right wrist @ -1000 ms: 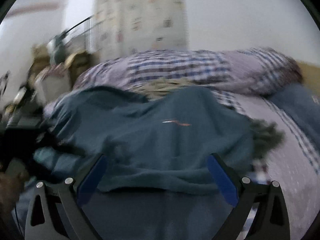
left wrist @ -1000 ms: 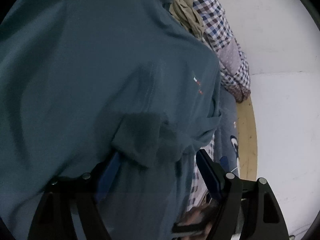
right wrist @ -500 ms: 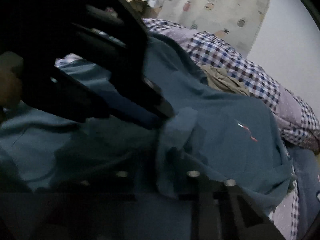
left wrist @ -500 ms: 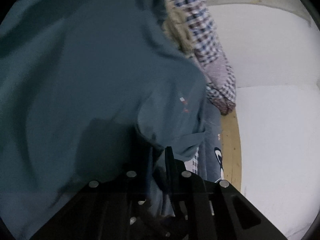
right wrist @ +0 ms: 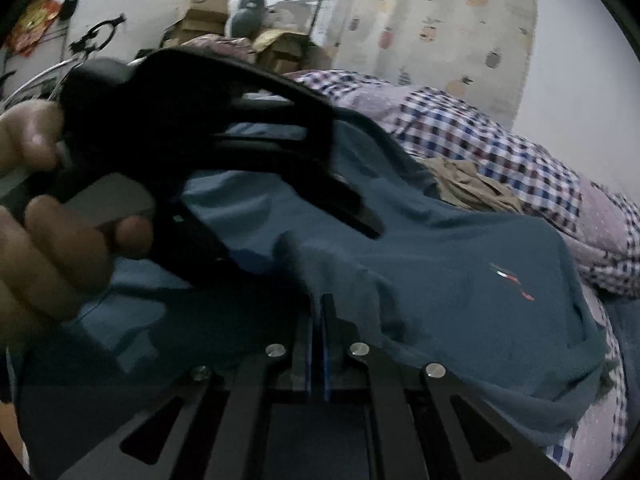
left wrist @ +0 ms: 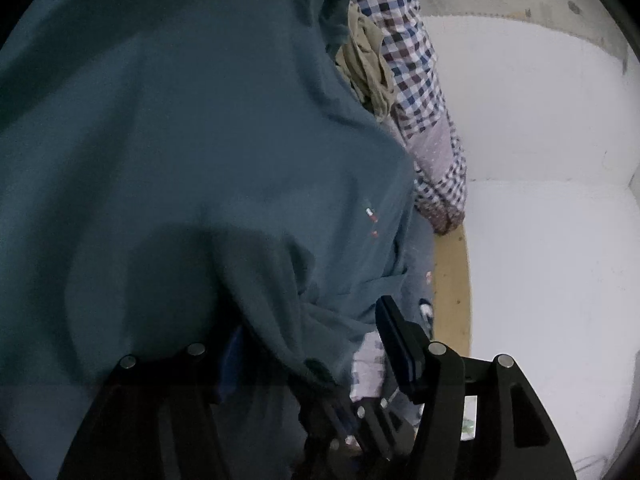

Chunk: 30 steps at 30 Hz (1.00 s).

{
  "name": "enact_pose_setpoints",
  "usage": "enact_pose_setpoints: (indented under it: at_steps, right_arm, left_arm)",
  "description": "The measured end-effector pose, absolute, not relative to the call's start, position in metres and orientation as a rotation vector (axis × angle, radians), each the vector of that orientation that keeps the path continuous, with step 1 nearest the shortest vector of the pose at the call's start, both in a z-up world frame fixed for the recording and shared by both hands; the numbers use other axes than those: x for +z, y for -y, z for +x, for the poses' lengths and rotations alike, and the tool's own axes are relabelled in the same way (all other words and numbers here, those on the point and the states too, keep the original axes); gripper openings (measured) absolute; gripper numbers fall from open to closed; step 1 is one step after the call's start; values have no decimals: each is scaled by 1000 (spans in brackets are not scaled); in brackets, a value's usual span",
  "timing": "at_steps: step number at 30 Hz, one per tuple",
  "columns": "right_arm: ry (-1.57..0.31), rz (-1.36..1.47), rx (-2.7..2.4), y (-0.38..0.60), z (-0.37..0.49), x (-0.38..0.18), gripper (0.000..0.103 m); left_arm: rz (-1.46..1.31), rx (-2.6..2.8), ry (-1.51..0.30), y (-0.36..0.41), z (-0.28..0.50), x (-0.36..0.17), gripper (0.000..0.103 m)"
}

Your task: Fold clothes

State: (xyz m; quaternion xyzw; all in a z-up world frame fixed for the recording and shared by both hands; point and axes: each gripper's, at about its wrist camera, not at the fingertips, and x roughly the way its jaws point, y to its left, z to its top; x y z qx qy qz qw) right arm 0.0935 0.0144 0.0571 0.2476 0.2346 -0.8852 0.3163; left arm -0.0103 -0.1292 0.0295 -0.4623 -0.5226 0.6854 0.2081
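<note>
Reopened, left hand-held gripper (left wrist: 308,332) straddles teal shirt (left wrist: 180,140); its logo (left wrist: 371,218) unreadable.

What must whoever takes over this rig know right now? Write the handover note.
Left gripper: jaws open, a bunched fold of the teal shirt lying between them.
Right gripper: jaws shut at the shirt's fold; I cannot tell whether cloth is pinched.
Shirt: spread, rumpled, over the checked blanket, beside a tan garment.
Done: no clean fold visible.
Left: flatten the shirt, fold it, then probably the tan garment.
</note>
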Motion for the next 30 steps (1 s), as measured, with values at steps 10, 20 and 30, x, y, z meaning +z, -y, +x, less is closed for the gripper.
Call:
enact_pose_setpoints:
  at_steps: [10, 20, 30]
  right_arm:
    - [-584, 678, -2372, -39, 94, 57, 55]
    - [-288, 834, -2841, -213, 47, 75, 63]
    - [-210, 961, -2786, -228, 24, 55, 66]
  left_arm:
    - [-1277, 2052, 1410, 134, -27, 25, 2]
    - [-878, 2219, 1348, 169, -29, 127, 2]
    - [-690, 2367, 1229, 212, -40, 205, 2]
